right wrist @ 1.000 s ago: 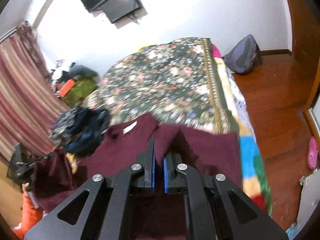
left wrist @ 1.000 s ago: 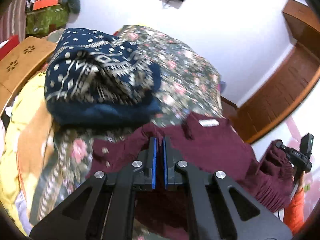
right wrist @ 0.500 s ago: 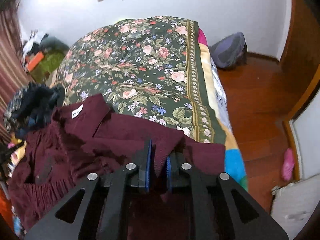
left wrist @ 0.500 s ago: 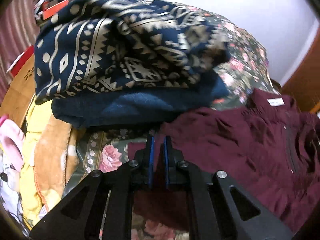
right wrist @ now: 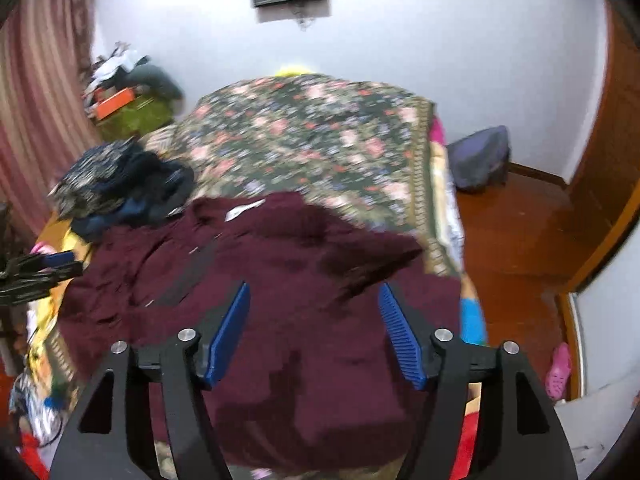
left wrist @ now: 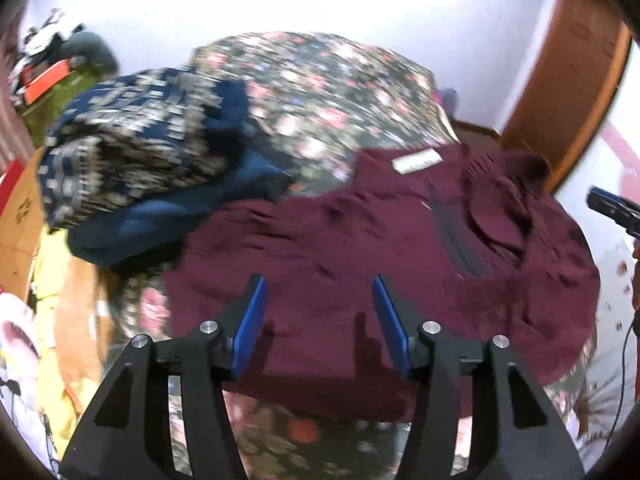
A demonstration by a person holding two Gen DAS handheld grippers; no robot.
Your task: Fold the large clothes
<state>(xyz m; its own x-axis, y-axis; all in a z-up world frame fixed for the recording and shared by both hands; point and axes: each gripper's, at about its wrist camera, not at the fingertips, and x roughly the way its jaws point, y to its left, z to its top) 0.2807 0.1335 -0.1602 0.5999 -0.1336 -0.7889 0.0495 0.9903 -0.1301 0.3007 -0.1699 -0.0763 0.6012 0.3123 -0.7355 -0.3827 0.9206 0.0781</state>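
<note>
A large maroon garment (left wrist: 360, 248) with a white neck label (left wrist: 416, 160) lies spread on the floral bedspread (left wrist: 320, 92). It also shows in the right wrist view (right wrist: 300, 280). My left gripper (left wrist: 320, 316) is open and empty, hovering above the garment's near left part. My right gripper (right wrist: 316, 328) is open and empty above the garment's near right part. The left gripper (right wrist: 40, 268) also shows at the left edge of the right wrist view.
A folded navy patterned garment pile (left wrist: 136, 160) sits on the bed left of the maroon one, also in the right wrist view (right wrist: 120, 188). The bed's right edge drops to a wooden floor (right wrist: 520, 240) with a grey bag (right wrist: 480, 160). Clutter (right wrist: 128, 96) lies by the curtain.
Both grippers were shut on the maroon garment and have opened, letting it go. The garment now lies laid out on the bed. Both grippers have drawn back above it.
</note>
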